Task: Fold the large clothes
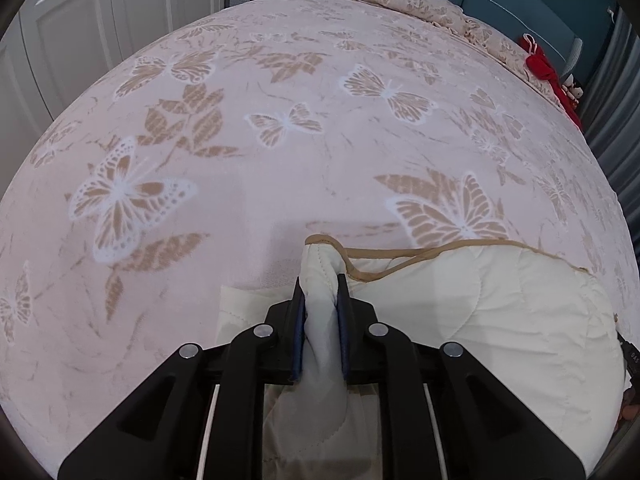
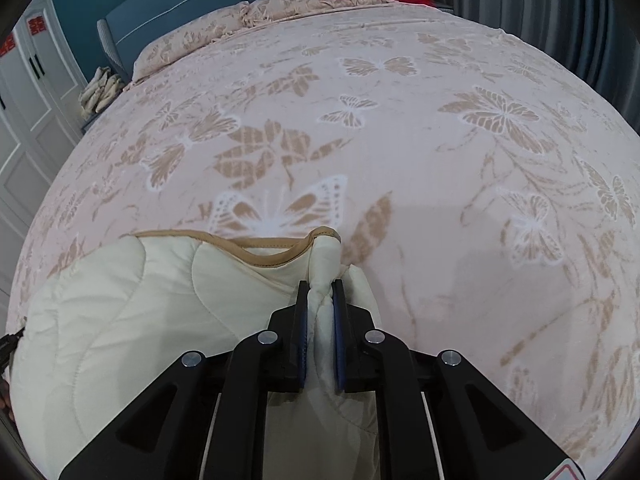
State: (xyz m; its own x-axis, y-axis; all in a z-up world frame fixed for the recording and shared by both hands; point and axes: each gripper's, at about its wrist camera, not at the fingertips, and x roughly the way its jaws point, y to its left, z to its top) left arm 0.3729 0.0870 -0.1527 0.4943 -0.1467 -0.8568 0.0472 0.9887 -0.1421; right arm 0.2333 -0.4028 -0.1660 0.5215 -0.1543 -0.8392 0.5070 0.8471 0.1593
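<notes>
A cream quilted garment (image 1: 480, 300) with tan edging lies at the near edge of a bed. My left gripper (image 1: 321, 284) is shut on a bunched corner of it, and the fabric spreads to the right. In the right wrist view the same garment (image 2: 132, 312) spreads to the left, and my right gripper (image 2: 321, 290) is shut on its other bunched corner. The tan trim (image 2: 260, 248) runs between the two held corners. Both corners are lifted a little above the bedspread.
The bed is covered by a pink bedspread (image 1: 304, 160) with butterflies. Matching pillows (image 1: 420, 4) and a red cloth (image 1: 548, 72) lie by the teal headboard (image 2: 180, 20). White wardrobe doors (image 1: 80, 28) stand to the left, grey curtains (image 2: 560, 12) to the right.
</notes>
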